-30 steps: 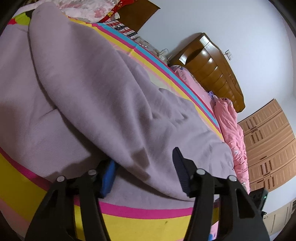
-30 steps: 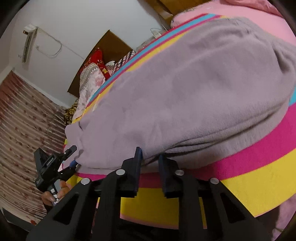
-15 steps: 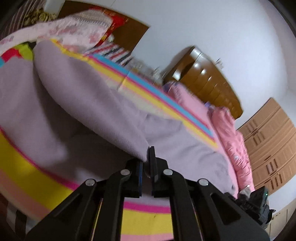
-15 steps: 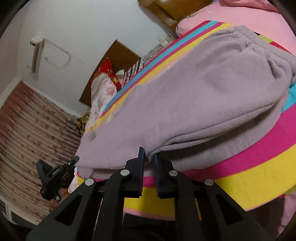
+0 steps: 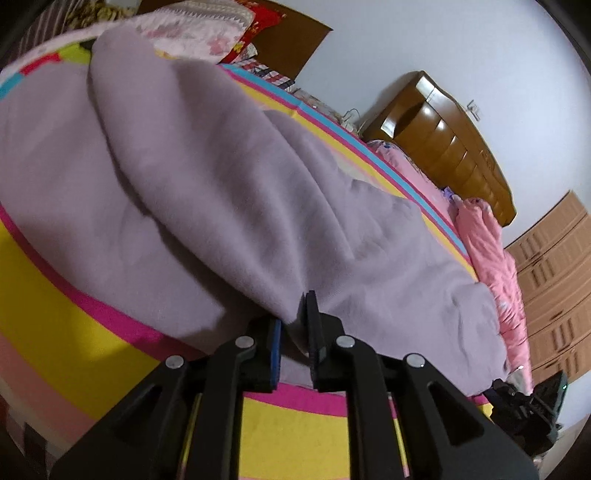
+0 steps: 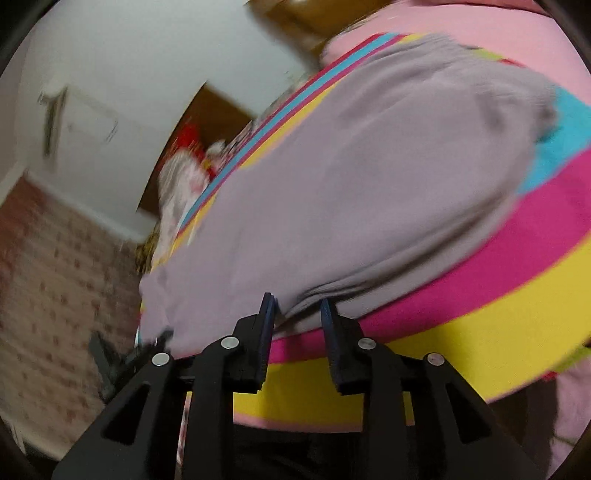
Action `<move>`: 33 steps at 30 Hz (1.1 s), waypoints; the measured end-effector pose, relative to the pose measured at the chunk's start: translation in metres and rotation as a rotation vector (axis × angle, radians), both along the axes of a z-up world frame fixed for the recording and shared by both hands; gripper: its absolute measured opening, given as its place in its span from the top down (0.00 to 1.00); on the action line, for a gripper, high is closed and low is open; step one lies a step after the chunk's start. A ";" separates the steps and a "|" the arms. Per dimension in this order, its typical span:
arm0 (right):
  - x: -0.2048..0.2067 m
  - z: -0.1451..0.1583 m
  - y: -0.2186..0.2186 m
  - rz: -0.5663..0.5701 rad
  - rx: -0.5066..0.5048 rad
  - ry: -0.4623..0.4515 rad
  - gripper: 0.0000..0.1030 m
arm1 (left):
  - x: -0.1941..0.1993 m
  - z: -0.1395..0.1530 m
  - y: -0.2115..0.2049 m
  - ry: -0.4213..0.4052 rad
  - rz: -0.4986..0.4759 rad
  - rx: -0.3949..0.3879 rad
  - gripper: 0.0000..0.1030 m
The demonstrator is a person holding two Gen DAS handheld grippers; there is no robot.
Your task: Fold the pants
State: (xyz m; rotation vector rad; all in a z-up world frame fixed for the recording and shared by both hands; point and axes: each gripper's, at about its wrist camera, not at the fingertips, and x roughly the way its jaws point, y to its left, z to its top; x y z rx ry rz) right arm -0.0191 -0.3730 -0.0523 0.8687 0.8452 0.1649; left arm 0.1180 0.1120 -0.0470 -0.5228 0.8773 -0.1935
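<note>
Fingers (image 5: 314,325) of my left gripper (image 5: 293,332) stand almost together, with a fold of the pants (image 5: 229,192) pinched between them; the jaws have just eased open a little, yet the cloth edge sits in the narrow slot and looks clamped. On my right gripper (image 6: 295,317) the two fingers (image 6: 328,325) stand visibly apart, having just been opening. The pants' lower edge (image 6: 351,206) lies at the gap between the tips, but the pads do not press on it, so that side is released. The right view is blurred.

I count two grippers, two fingers on each, and one pair of pants. From each wrist I also see the other gripper small at the frame's edge, low right in the left view and low left in the right.

Pants are pale mauve fleece, soft and thick. They lie spread across the bed (image 5: 66,332), one layer folded over another in a long rounded ridge that runs away from my left fingers. In the right view an elastic waistband bunches at the far upper right.

Under them is a striped cover in yellow, magenta, blue and pink. Beyond stand a wooden headboard (image 5: 454,147), a pink quilt (image 5: 491,258) and patterned pillows (image 5: 192,29).
</note>
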 end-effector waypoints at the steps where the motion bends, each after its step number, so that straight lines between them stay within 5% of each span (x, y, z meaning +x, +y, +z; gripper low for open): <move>1: -0.002 -0.002 -0.006 -0.023 0.008 0.009 0.73 | -0.003 0.001 0.001 -0.003 -0.001 0.002 0.88; 3: -0.010 -0.007 -0.022 -0.101 -0.003 0.016 0.75 | -0.003 0.001 -0.002 -0.011 -0.005 0.026 0.88; 4: -0.009 -0.009 -0.025 -0.117 -0.025 0.017 0.86 | -0.004 0.002 -0.003 -0.015 -0.005 0.035 0.88; 9: -0.012 -0.001 -0.012 -0.099 -0.171 0.028 0.87 | -0.008 0.004 -0.005 -0.027 -0.016 0.069 0.87; 11: -0.014 0.007 -0.011 -0.141 -0.230 0.057 0.81 | -0.006 0.003 -0.004 -0.029 -0.027 0.047 0.86; 12: -0.014 0.011 -0.008 -0.181 -0.255 0.074 0.67 | -0.006 0.002 -0.003 -0.030 -0.035 0.040 0.85; 13: -0.019 0.016 -0.013 -0.256 -0.276 0.090 0.49 | -0.005 0.003 -0.003 -0.036 -0.048 0.028 0.77; 16: -0.025 0.046 -0.008 -0.370 -0.341 -0.039 0.44 | -0.007 0.007 -0.007 -0.090 -0.101 -0.036 0.33; 17: -0.015 0.057 0.008 -0.315 -0.392 -0.086 0.44 | -0.008 0.008 -0.011 -0.102 -0.105 -0.030 0.20; 20: 0.022 0.069 0.064 -0.097 -0.521 -0.164 0.44 | -0.011 0.009 -0.025 -0.136 -0.129 0.056 0.15; 25: 0.065 0.018 0.110 0.135 -0.527 0.013 0.44 | -0.028 0.018 -0.018 -0.192 -0.134 0.151 0.15; 29: 0.066 0.023 0.133 0.152 -0.736 0.014 0.44 | -0.039 0.028 0.035 -0.226 0.009 0.241 0.09; 33: 0.096 0.073 0.169 0.187 -0.696 -0.163 0.43 | -0.032 0.028 0.130 -0.180 0.266 0.234 0.08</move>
